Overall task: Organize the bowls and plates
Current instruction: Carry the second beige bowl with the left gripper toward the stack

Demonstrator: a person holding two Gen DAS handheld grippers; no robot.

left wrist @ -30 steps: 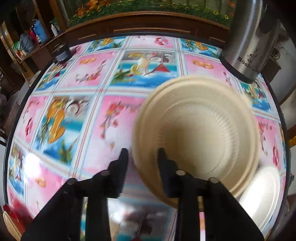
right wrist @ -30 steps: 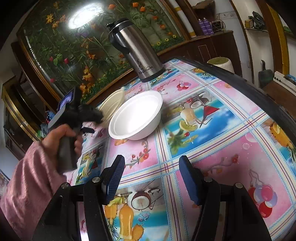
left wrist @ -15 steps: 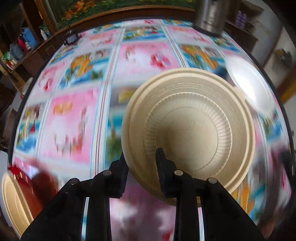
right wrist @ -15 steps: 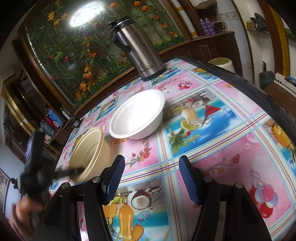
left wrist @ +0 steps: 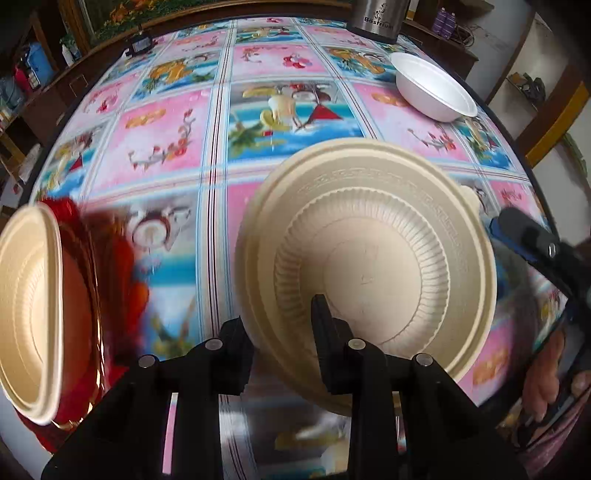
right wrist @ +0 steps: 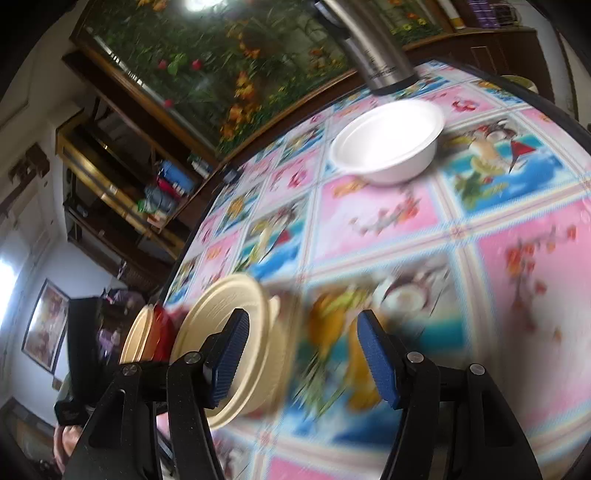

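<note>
My left gripper [left wrist: 280, 343] is shut on the near rim of a cream ribbed bowl [left wrist: 369, 273], one finger inside and one outside. The bowl hangs tilted over the patterned table [left wrist: 166, 140]. In the right wrist view the same cream bowl [right wrist: 218, 299] shows at lower left, just behind my left finger. My right gripper [right wrist: 303, 354] stands open with nothing between its blue pads; one of its fingers [left wrist: 524, 232] shows at the right edge of the left wrist view. A white bowl [left wrist: 436, 88] [right wrist: 388, 147] sits upright at the far side.
At the table's left edge a cream dish [left wrist: 29, 314] [right wrist: 135, 336] rests on a red one [left wrist: 114, 266] [right wrist: 162, 332]. A steel thermos [left wrist: 380, 14] [right wrist: 373, 55] stands behind the white bowl. Shelves and a cabinet lie beyond the table.
My left gripper has carried the cream bowl away from the white bowl and across the table toward the stack at the left edge. My right gripper has swung left, still open.
</note>
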